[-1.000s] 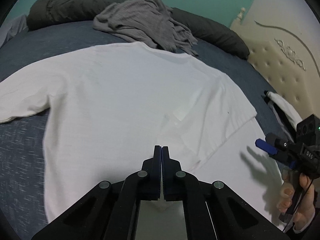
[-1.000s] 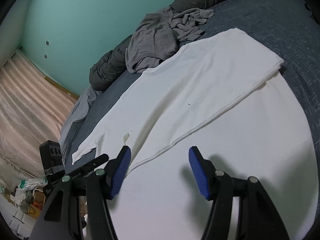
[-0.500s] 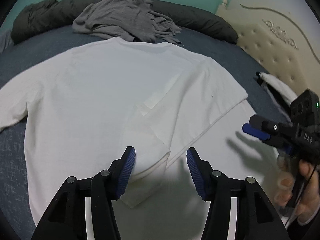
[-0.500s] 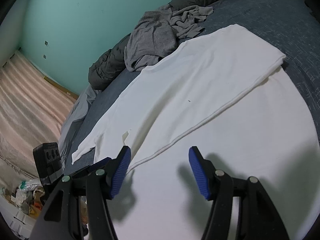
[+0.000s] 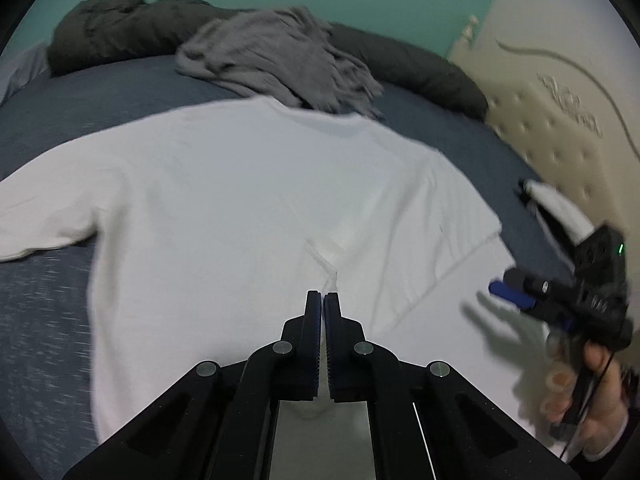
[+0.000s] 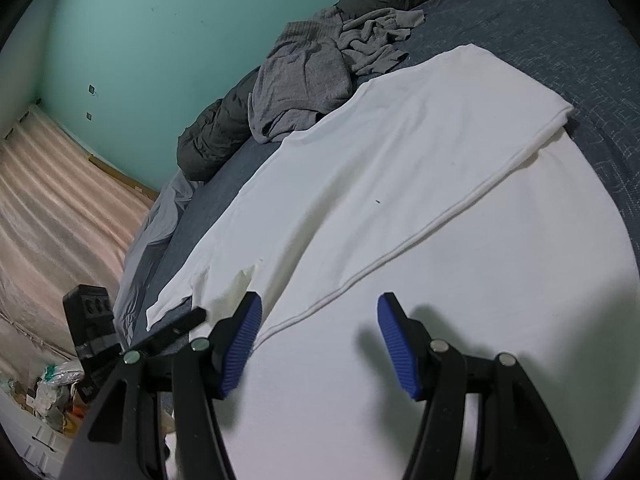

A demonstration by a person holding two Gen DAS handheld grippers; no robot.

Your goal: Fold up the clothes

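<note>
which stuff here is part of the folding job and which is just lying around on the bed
In the job:
- white long-sleeved shirt
- left gripper, jaws closed
- right gripper, jaws open

Lying about:
- crumpled grey garment
- dark duvet

We count: one white shirt (image 5: 224,216) | one gray clothes pile (image 5: 280,60) | one dark blanket (image 5: 120,20) | two grippers (image 5: 322,300) (image 6: 318,312)

Flat white shirt (image 5: 248,200) leaves open room above it, grey clothes pile (image 5: 280,60) blocks the far side, padded headboard (image 5: 560,120) closes the right
</note>
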